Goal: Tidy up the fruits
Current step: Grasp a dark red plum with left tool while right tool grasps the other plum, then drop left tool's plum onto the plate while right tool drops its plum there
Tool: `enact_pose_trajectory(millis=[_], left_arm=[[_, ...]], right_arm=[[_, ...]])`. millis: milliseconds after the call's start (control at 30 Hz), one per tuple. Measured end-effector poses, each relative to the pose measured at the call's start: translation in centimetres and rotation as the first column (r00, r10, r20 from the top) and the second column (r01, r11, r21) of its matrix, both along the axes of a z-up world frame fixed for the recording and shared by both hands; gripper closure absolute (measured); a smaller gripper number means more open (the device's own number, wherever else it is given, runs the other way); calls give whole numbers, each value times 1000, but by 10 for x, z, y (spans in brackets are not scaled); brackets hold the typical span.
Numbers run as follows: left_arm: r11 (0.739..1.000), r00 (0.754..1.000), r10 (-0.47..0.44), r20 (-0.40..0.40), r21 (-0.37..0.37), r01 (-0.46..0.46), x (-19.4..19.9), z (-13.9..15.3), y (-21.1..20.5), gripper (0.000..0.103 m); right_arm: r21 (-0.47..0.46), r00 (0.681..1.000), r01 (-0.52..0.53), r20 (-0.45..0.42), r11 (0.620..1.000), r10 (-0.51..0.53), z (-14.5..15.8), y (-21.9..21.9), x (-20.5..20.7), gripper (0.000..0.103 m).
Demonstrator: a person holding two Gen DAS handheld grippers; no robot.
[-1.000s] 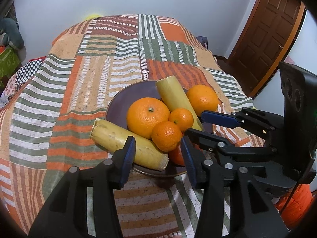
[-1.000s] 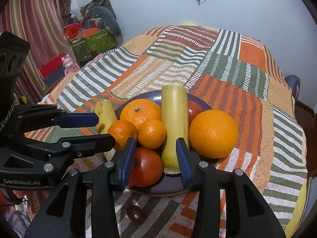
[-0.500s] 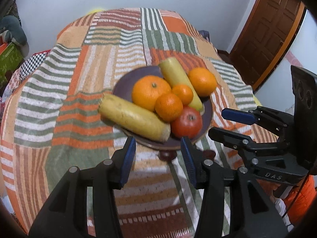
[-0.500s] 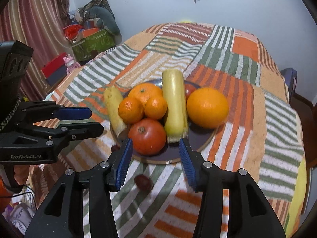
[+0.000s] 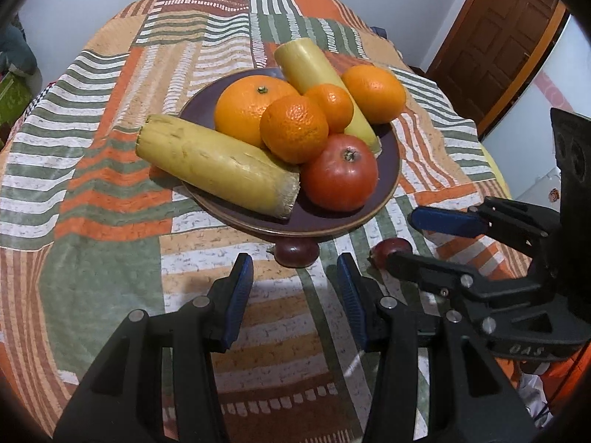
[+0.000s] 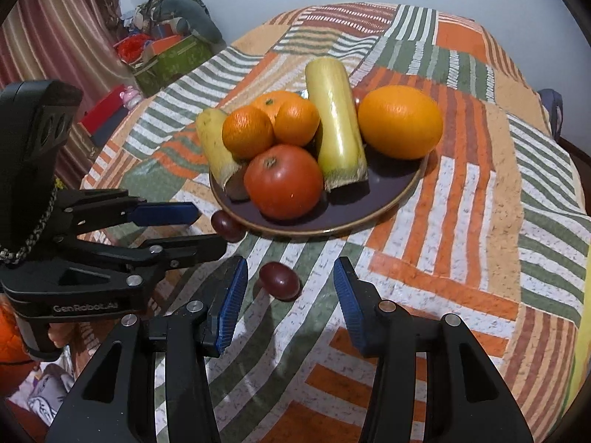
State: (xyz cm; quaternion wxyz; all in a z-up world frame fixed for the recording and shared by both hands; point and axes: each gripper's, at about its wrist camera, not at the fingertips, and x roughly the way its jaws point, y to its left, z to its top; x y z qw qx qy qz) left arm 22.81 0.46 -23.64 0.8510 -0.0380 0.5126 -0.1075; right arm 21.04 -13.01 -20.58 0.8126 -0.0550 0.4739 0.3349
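Observation:
A dark purple plate (image 5: pixel 389 170) (image 6: pixel 388 199) on the patchwork cloth holds several oranges, a red tomato (image 5: pixel 340 175) (image 6: pixel 284 181) and two yellow-green stalk pieces (image 5: pixel 218 164) (image 6: pixel 336 122). Two small dark red fruits lie on the cloth by the plate's near rim: one (image 5: pixel 295 251) (image 6: pixel 227 225) against the rim, the other (image 5: pixel 393 249) (image 6: pixel 279 280) a little apart. My left gripper (image 5: pixel 295 295) (image 6: pixel 184 229) is open and empty, just short of the first. My right gripper (image 6: pixel 290 295) (image 5: pixel 424 238) is open and empty, around the second one's near side.
The patchwork cloth (image 5: pixel 110 184) covers a round table whose edges drop off on all sides. A wooden door (image 5: pixel 506 37) stands at the right in the left wrist view. Boxes and soft toys (image 6: pixel 166 44) are piled by the curtain at the left.
Both grippers have pulled back from over the plate and come lower toward the cloth. The two small dark red fruits have come into view in front of the fingers.

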Motion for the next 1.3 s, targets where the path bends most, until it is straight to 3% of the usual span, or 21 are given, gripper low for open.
enact_pose_trajectory(millis=[167, 233, 400, 800, 1300], left_arm=[[1000, 1000, 0, 13, 6, 0, 4, -1, -2, 56], [1000, 1000, 1, 20, 9, -1, 5, -3, -2, 59], [1000, 1000, -4, 28, 10, 4, 6, -4, -1, 71], [1000, 1000, -3, 30, -1, 3, 3, 0, 0, 74], [997, 983, 67, 169, 12, -70, 4, 52, 31, 74]], right_arm=[[-11, 1000, -8, 2, 1000, 8, -5, 3, 0, 59], [-20, 1000, -12, 5, 1000, 12, -5, 3, 0, 69], [3, 999, -32, -8, 999, 32, -6, 5, -2, 81], [25, 1000, 8, 27, 1000, -9, 8, -8, 2, 82], [34, 990, 63, 125, 997, -67, 34, -16, 17, 82]])
